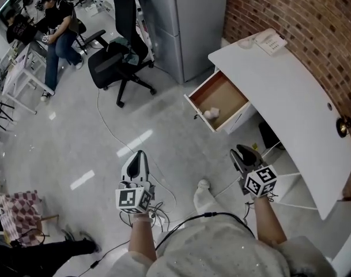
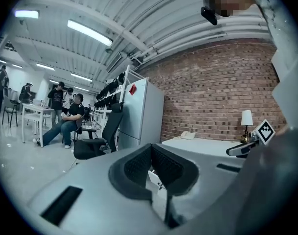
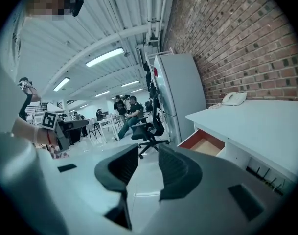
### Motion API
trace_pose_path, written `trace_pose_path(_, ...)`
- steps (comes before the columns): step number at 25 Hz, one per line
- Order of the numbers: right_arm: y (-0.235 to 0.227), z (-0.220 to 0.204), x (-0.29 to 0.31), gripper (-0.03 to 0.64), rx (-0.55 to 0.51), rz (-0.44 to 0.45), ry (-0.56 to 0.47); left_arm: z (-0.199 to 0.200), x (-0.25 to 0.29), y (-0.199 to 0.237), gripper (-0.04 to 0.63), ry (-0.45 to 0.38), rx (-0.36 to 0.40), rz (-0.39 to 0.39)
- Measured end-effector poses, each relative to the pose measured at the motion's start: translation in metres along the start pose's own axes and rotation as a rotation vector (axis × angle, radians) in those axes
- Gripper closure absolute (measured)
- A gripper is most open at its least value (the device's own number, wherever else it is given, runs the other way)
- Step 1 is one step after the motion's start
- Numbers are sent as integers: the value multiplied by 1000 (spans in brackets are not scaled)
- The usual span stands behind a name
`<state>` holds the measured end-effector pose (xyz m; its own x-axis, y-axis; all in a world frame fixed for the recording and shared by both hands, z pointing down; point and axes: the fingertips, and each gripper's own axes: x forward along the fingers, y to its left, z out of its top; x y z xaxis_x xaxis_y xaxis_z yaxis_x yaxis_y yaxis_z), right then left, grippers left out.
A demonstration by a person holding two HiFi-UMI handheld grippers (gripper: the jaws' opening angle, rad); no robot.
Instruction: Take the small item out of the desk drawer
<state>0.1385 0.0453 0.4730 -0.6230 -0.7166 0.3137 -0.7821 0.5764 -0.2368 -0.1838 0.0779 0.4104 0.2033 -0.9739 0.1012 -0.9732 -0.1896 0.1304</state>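
The white desk [image 1: 290, 103] stands at the right against a brick wall. Its wooden drawer [image 1: 221, 91] is pulled open, and a small white item [image 1: 211, 114] lies in the drawer's front corner. Both grippers hang over the floor, short of the desk. My left gripper [image 1: 139, 154] is well left of the drawer; in the left gripper view [image 2: 151, 148] its pads meet at the tips and nothing is in them. My right gripper [image 1: 240, 152] is below the drawer, jaws apart and empty [image 3: 149, 151]. The open drawer [image 3: 207, 143] shows to its right.
A black office chair [image 1: 114, 62] and a tall grey cabinet [image 1: 181, 22] stand beyond the drawer. A telephone [image 1: 270, 42] and a lamp [image 1: 343, 126] are on the desk. Cables [image 1: 114, 137] trail over the floor. People sit at tables [image 1: 25, 68] far left.
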Motion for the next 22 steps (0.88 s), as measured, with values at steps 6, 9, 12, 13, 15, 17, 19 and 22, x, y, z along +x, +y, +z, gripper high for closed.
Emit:
trace_pose_path(6, -35, 1, 41, 474, 10, 31, 53, -13, 55, 2, 597, 29, -10, 16)
trace_pose_path(9, -51, -5, 53, 474, 20, 41, 92, -19, 75, -5, 597, 60, 4, 8)
trace_pose_path(12, -62, -9, 67, 474, 34, 48, 111, -23, 92, -5, 597, 76, 16, 6)
trace_pose_path(13, -65, -10, 72, 475, 38, 51, 114, -24, 98, -4, 597, 77, 15, 6)
trace_pose_path(15, -70, -14, 81, 474, 41, 57, 125, -25, 109, -6, 597, 79, 15, 2)
trace_pose_path(17, -74, -21, 86, 474, 40, 61, 144, -29, 118, -12, 597, 88, 16, -15)
trace_pose_path(19, -76, -27, 92, 474, 41, 65, 164, -35, 126, -19, 597, 103, 11, -35)
trace_pose_path(22, -76, -36, 100, 475, 38, 70, 195, -46, 137, -27, 597, 131, 10, -63)
